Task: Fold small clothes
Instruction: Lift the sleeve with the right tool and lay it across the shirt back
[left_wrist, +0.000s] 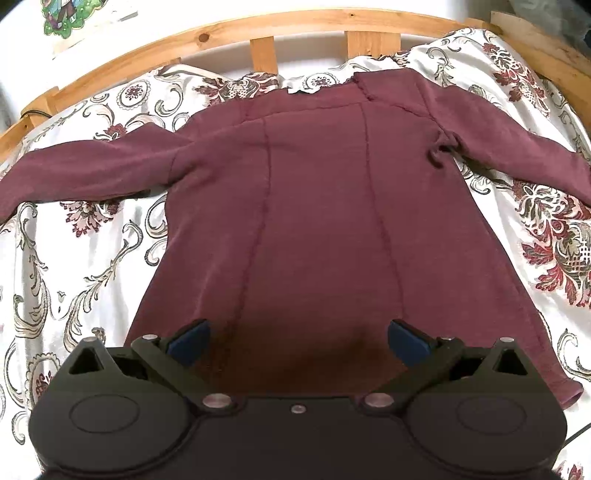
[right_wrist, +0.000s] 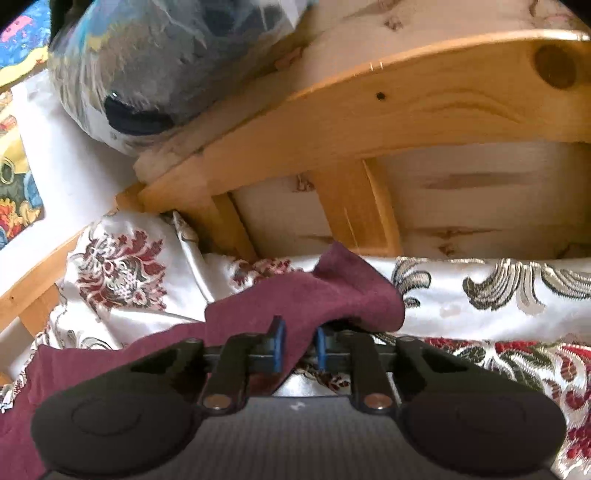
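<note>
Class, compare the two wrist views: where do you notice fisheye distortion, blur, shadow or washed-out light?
Left wrist view: the straight wooden headboard bows into an arc, white bedspread areas look overexposed, and a dark shadow falls on the maroon shirt between the open left tongs. Right wrist view: softer, slightly blurred; the plastic bag shows glare; the right tongs pinch the shirt's fabric.

No legible text, labels, brands or numbers in either wrist view; the colourful picture (left_wrist: 66, 14) at upper left of the left wrist view shows only an illustration, no readable lettering.
</note>
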